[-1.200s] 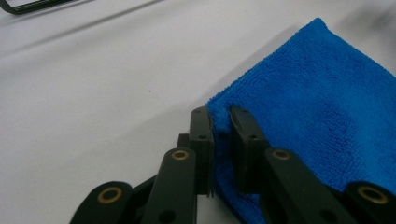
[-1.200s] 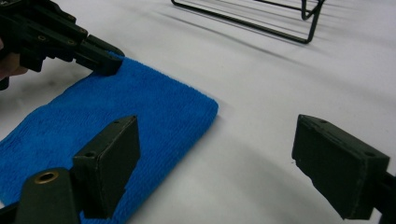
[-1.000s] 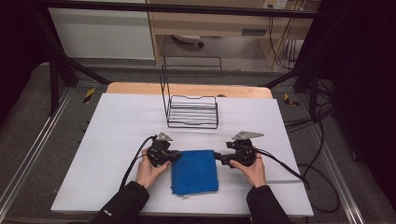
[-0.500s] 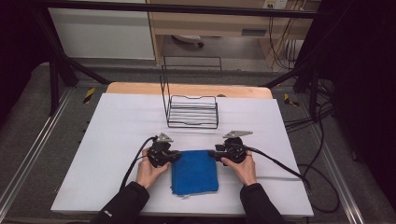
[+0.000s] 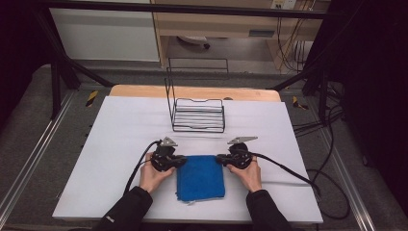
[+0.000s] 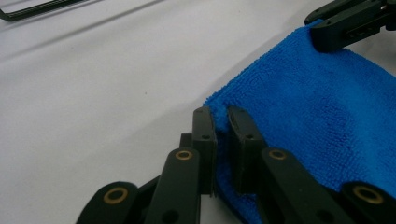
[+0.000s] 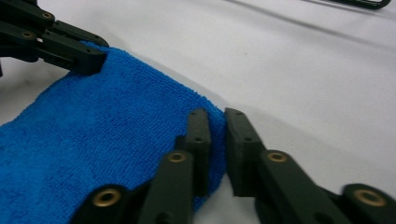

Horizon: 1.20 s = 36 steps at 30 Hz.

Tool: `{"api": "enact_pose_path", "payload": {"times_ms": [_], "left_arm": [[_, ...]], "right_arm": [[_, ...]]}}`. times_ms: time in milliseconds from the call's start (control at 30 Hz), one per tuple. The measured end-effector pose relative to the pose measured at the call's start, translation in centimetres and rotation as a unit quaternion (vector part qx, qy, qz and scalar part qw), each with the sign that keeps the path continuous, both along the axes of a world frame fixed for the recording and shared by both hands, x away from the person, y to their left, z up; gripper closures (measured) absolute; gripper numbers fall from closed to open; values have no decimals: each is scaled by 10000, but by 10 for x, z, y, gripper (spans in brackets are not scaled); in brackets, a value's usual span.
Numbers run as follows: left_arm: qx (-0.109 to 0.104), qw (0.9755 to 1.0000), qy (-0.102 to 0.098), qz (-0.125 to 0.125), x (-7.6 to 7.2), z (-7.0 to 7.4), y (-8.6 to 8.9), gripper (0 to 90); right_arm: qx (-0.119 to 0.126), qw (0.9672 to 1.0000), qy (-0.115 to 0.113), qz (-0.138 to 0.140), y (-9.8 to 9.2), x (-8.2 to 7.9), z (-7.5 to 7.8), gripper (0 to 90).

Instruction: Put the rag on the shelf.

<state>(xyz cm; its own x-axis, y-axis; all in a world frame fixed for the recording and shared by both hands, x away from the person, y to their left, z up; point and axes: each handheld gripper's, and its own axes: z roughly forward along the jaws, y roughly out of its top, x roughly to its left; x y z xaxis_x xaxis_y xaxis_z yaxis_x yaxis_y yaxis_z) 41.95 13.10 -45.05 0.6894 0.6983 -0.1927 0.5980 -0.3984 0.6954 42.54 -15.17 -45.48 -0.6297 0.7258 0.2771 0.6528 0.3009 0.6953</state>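
Observation:
A folded blue cloth (image 5: 200,175) lies flat on the white table (image 5: 120,130) between the person's hands. My left gripper (image 5: 182,161) is shut on the cloth's far left corner; in the left gripper view the jaws (image 6: 220,116) pinch the cloth's edge (image 6: 317,107). My right gripper (image 5: 220,159) has just been closing its jaws, and they now pinch the far right corner (image 7: 216,119) of the cloth (image 7: 102,140). Each gripper view also catches the other gripper on the opposite corner: the right gripper (image 6: 327,32) and the left gripper (image 7: 88,58).
A black wire rack (image 5: 198,114) stands on the table beyond the cloth, with a tall wire back on its left side. Cables trail from both grippers across the table, the right one (image 5: 288,171) toward the right edge.
The right gripper has slid left to the cloth's far right corner and shut its jaws on it. The left gripper and the cloth have stayed put.

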Motion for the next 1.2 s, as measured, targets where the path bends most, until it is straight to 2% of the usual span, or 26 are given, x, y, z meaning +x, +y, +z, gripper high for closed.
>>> {"api": "enact_pose_path", "payload": {"times_ms": [200,333,667,933,1200], "left_arm": [[-67,9999,-49,66,-2,3,2,835],[-114,9998,-152,97,-5,6,2,836],[-434,9982,-376,150,-14,22,7,837],[-647,9954,-684,188,-24,39,10,838],[-858,9912,-986,203,-32,56,13,838]], "right_arm": [[91,10000,-21,-7,-2,-3,5,864],[215,9997,-54,-31,-3,-6,11,867],[417,9983,-408,-23,-7,-19,28,869],[564,9953,-785,-48,-9,-29,43,870],[711,9910,-1132,-50,-12,-35,57,870]]}}
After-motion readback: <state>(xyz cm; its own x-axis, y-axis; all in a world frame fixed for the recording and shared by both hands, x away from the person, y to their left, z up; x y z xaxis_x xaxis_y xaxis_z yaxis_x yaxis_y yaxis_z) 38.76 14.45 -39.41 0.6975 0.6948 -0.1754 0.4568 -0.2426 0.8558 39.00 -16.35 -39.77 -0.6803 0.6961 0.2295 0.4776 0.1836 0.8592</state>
